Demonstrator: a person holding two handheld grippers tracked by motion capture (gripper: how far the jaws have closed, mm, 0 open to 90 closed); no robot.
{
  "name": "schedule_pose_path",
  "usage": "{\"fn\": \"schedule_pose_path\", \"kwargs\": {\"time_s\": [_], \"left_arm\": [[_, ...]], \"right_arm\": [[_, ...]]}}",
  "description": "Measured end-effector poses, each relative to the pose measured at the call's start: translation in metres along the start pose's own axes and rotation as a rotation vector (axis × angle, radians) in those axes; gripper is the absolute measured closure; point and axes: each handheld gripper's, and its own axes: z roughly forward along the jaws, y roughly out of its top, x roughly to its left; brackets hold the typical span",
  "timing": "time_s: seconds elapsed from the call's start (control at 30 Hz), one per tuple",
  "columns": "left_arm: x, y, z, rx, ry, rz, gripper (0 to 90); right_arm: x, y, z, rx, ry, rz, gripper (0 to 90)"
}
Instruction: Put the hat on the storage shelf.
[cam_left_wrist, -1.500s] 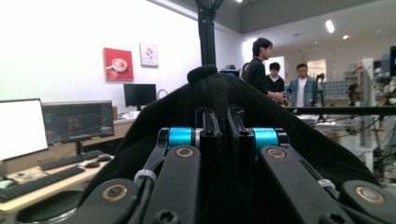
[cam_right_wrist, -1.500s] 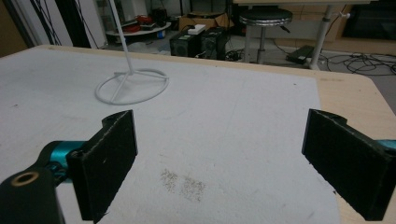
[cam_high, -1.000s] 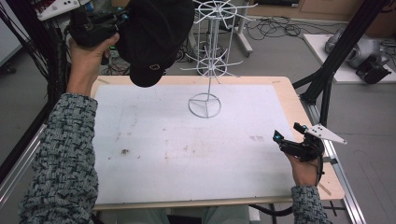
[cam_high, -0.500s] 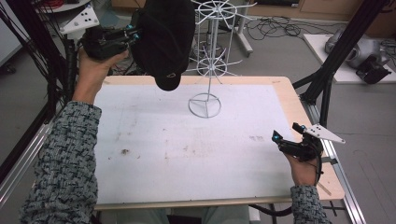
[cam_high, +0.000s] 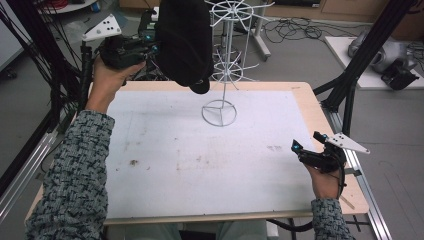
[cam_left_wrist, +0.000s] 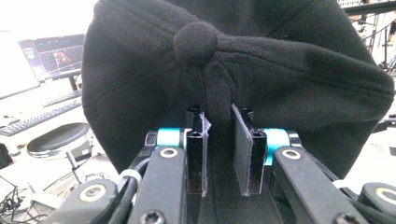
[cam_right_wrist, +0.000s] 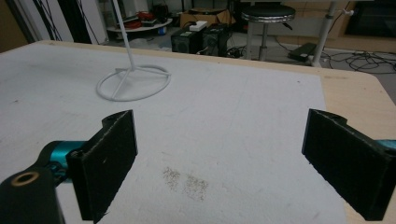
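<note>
1. Our left gripper (cam_high: 152, 42) at ten o'clock has just been easing its jaws apart; a fold of the black cap (cam_high: 186, 42) sits between them.
2. The cap hangs beside the white wire stand (cam_high: 226, 60).
3. Our right gripper (cam_high: 300, 150) rests at four o'clock, jaws wide, nothing between them.

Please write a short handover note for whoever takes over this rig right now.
Left gripper: raised beyond the table's far left corner, jaws around a fold of the black cap; they have just been opening a little, with the fabric between them.
Right gripper: open, empty, low over the table near its right edge.
White wire rack: upright at the far middle of the table, nothing hung on its arms.
Done: cap lifted beside the rack's top.
Left: probably hang the cap on the rack, then release.
</note>
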Motion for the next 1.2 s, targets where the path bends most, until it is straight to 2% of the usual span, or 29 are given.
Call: {"fn": "schedule_pose_path", "kwargs": {"time_s": [0.3, 0.57, 0.87, 1.2], "left_arm": [[0.0, -0.007, -0.001, 0.011, 0.013, -0.017, 72.4], [0.0, -0.007, -0.004, 0.022, 0.017, -0.026, 66.4], [0.001, -0.008, -0.006, 0.021, 0.02, -0.035, 64.8], [0.001, -0.011, -0.018, 0.017, 0.037, -0.043, 62.8]], "right_arm": [[0.0, 0.0, 0.0, 0.001, 0.001, 0.0, 9.4], [0.001, 0.0, 0.0, 0.002, -0.001, 0.001, 9.4], [0.001, 0.0, 0.0, 0.003, -0.001, 0.001, 9.4], [0.002, 0.0, 0.0, 0.0, 0.002, -0.003, 9.4]]}}
